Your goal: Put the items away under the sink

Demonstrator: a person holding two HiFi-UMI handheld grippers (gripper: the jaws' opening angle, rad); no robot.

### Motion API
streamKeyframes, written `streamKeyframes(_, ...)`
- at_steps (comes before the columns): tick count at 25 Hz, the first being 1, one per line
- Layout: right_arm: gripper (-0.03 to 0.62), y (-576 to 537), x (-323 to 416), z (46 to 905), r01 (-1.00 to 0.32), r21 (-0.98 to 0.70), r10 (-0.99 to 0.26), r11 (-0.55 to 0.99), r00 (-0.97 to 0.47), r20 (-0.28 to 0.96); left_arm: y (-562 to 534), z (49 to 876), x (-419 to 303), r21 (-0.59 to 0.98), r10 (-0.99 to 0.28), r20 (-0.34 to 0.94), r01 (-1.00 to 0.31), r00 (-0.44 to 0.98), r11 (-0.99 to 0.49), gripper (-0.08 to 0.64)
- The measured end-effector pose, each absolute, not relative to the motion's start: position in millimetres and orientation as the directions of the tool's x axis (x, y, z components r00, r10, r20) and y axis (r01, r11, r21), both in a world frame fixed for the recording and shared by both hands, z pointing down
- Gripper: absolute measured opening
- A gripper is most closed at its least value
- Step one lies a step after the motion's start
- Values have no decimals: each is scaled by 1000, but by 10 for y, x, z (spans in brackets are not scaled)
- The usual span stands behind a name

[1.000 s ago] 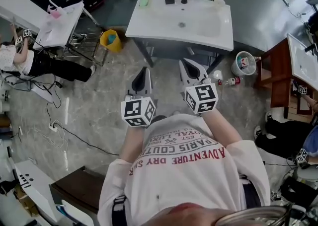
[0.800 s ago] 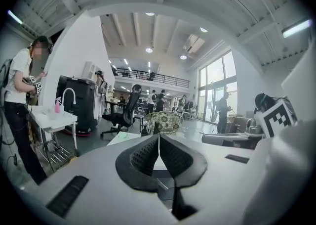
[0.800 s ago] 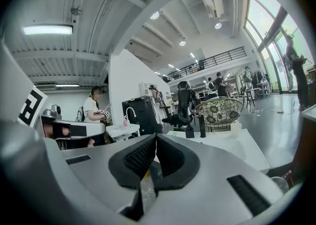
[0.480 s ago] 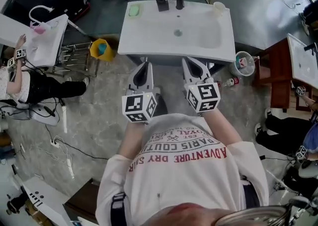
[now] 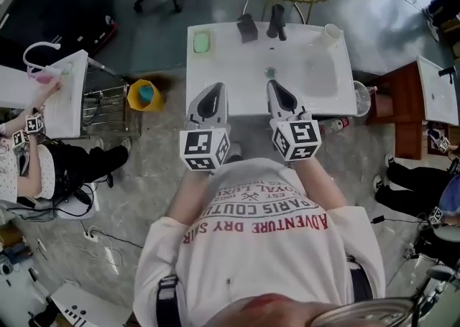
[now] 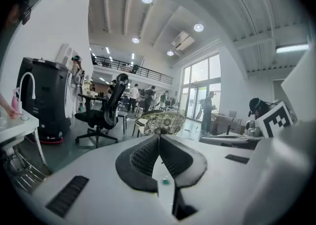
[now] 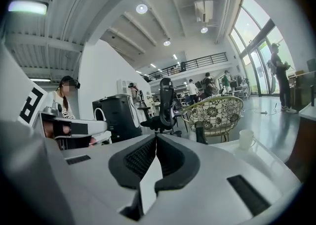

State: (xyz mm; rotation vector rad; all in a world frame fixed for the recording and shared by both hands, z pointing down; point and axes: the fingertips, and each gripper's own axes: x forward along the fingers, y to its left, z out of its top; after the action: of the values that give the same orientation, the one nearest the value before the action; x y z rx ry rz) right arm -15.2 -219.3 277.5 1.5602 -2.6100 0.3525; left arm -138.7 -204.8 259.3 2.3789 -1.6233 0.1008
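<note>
The left hand-held gripper (image 5: 213,90) and right hand-held gripper (image 5: 277,88) hang clenched and empty over the sink's (image 5: 237,67) front edge. Only the head view shows the bottle (image 5: 335,126) on the floor beside the sink.

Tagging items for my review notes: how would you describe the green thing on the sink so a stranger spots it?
Find the white sink at the middle of the head view. Along its far edge sit four things; the green block is leftmost, beside a dark box. It alone is flat and pale green; the faucet is dark, the cup white.
</note>
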Motion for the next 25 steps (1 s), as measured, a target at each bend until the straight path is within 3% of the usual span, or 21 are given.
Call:
streamKeyframes(6,26,-2780,-529,2837,-906,-142,-882,398,-421,211,-2675,2678,-1812,193,-882,220,-905,416,-379,28)
streamKeyframes(18,28,-3668,-619,3415,-904,-164,-854,396,-427,295,-3360,3235,-1958,234,-872,311,-919,379,-316,28)
streamKeyframes(19,39,-3761,-616,3482,-902,-165,-850,399,-431,302,-3433,3282,-1951,231,-871,318,-922,374,-312,28)
streamKeyframes(21,176,-3949,-627,3626,-895,-167,-837,413,-445,318,-3587,3382,-1927,228,-869,334,-925,366,-303,28)
streamKeyframes(25,280,-4303,-618,3923,-897,-151,-828,415,-441,347,-3865,3601,-1864,240,-862,364,-930,352,-279,28)
